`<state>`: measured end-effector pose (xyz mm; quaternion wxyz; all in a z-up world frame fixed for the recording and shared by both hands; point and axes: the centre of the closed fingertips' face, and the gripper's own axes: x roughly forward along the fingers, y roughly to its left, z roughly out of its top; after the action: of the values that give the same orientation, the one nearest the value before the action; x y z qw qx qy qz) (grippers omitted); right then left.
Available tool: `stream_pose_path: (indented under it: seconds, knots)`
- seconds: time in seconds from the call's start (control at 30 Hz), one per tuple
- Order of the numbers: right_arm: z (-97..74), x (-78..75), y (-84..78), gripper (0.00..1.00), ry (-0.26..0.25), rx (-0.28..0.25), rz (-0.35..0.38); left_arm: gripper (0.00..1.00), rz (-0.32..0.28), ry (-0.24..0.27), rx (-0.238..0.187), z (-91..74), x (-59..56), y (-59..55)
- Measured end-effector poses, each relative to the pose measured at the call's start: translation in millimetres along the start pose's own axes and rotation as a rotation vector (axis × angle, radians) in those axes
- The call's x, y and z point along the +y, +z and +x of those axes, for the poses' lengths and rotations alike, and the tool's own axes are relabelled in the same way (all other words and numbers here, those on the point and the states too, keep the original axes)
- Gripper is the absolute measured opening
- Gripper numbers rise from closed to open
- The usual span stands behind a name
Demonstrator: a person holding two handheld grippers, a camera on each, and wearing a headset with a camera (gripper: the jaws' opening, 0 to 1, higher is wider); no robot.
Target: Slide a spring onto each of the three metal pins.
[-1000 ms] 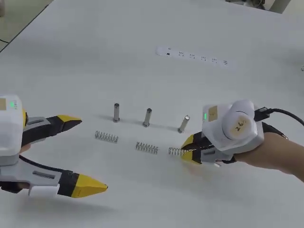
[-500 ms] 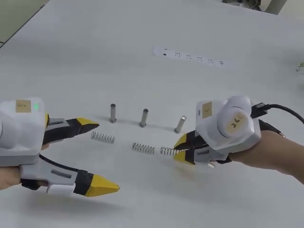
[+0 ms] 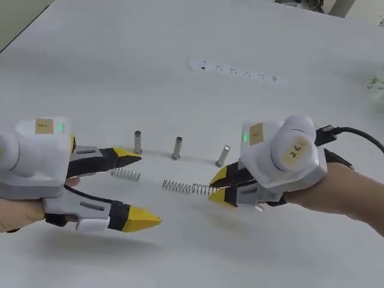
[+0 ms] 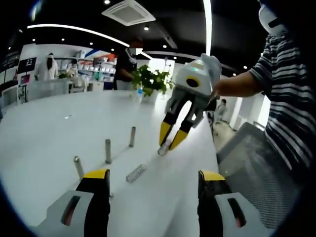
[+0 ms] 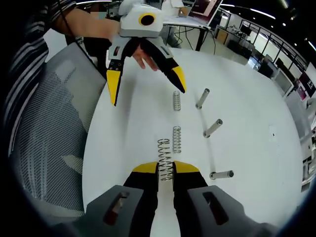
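Right tongs (image 3: 217,187): pinched narrow on one end of spring (image 5: 165,154). Left tongs (image 3: 150,189): wide, empty. Pin (image 3: 222,156) just beside right tips; best to line the spring's open end with the pin top.

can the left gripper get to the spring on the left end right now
Probably yes: the left gripper is open with the left spring lying loose just beside its upper jaw, nothing between them. The right gripper is off to the side, shut on the right spring.
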<state>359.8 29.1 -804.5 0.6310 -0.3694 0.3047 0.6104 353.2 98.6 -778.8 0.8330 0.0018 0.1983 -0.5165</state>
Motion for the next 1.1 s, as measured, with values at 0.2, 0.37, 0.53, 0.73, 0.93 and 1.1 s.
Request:
stream_pose_path:
  seconds: [0.2,0.37,0.53,0.73,0.93,1.1]
  knots:
    - [-0.3,4.0,6.3,0.08,0.004,-0.006,-0.002,0.54,0.018,-0.053,-0.014,9.8,-8.4,4.1]
    - [-0.2,7.0,9.7,0.08,0.007,-0.005,-0.015,0.48,0.057,-0.079,-0.023,18.3,-13.3,5.7]
    - [-1.9,8.7,13.2,0.08,0.009,-0.014,-0.014,0.42,0.061,-0.104,-0.046,23.0,-17.9,10.3]
    - [-3.3,11.0,16.1,0.08,0.012,-0.020,-0.017,0.34,0.088,-0.129,-0.064,28.5,-22.7,14.7]
    - [-4.7,12.6,18.3,0.08,0.012,-0.024,-0.018,0.29,0.099,-0.144,-0.066,33.3,-25.1,16.1]
    - [-5.9,13.0,20.0,0.08,0.011,-0.027,-0.012,0.23,0.106,-0.155,-0.069,37.3,-26.4,17.5]
